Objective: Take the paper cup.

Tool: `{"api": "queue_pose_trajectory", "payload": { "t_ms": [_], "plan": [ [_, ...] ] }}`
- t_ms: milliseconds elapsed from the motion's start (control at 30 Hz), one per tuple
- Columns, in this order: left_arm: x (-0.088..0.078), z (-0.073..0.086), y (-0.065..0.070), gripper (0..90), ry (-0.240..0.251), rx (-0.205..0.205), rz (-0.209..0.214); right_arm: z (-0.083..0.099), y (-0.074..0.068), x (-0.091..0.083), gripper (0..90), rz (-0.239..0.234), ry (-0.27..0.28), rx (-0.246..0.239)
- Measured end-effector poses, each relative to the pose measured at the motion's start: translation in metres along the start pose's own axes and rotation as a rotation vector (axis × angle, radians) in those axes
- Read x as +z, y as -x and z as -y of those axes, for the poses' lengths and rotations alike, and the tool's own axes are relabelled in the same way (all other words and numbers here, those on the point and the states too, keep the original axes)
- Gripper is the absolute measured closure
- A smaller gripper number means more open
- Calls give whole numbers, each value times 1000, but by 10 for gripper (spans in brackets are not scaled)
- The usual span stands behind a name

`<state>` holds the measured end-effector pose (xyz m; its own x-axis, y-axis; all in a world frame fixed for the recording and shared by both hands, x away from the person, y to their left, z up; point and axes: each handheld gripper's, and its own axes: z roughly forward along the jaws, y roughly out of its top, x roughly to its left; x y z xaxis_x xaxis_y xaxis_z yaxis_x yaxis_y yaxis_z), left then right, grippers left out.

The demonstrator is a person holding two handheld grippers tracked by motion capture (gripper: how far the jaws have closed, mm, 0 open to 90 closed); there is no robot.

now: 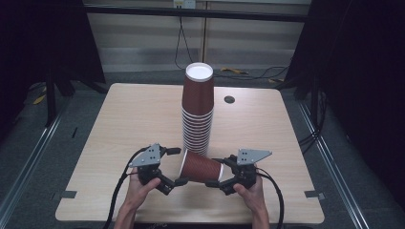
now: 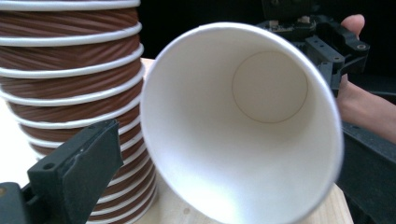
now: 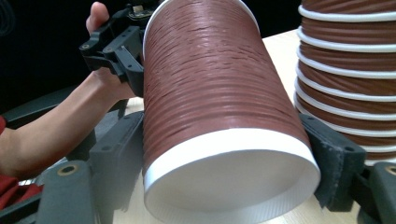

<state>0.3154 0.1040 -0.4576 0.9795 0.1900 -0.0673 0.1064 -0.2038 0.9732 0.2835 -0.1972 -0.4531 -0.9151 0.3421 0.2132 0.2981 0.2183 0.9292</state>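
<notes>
A tall stack of brown ribbed paper cups (image 1: 197, 112) stands upside down at the centre of the light wooden surface (image 1: 119, 124), the white base of the topmost cup facing up. Just in front of the stack, toward 6 o'clock, a single brown cup (image 1: 201, 168) lies on its side above the surface, its open mouth turned toward 9 o'clock and its white-rimmed base toward 3 o'clock. The right gripper (image 1: 217, 172) clamps this cup near its base, one black jaw pressed against each side of the ribbed wall, as the right gripper view shows with the cup (image 3: 219, 116) held between them. The left gripper (image 1: 177, 165) sits at the cup's mouth with its jaws spread wide; in the left gripper view the white inside of the cup (image 2: 243, 126) faces the camera, one jaw standing beside the stack (image 2: 70, 93) at the cup's 9 o'clock side, and whether a jaw touches the rim cannot be told. A dark round hole (image 1: 229, 99) lies in the surface at 2 o'clock from the stack.
</notes>
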Motion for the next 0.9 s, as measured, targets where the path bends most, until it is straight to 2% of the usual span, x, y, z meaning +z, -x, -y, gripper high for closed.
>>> {"api": "queue_pose_trajectory", "payload": {
  "t_ms": [167,233,367,633,733,900],
  "plan": [
    [5,0,0,0,-15,14,19,0,0,1,227,-4,-9,-7],
    [7,-1,-1,0,-20,16,44,-1,-1,2,227,-3,-18,-11],
    [9,-5,-2,0,-39,39,64,-1,-2,3,227,-12,-22,-17],
    [11,-6,-4,0,-31,38,107,-2,-3,3,227,-23,-26,-26],
    [13,-6,-1,0,-38,46,109,-2,-3,5,227,-29,-38,-30],
    [17,-4,1,0,-43,36,132,-2,-4,7,226,-49,-44,-34]
  ]
}}
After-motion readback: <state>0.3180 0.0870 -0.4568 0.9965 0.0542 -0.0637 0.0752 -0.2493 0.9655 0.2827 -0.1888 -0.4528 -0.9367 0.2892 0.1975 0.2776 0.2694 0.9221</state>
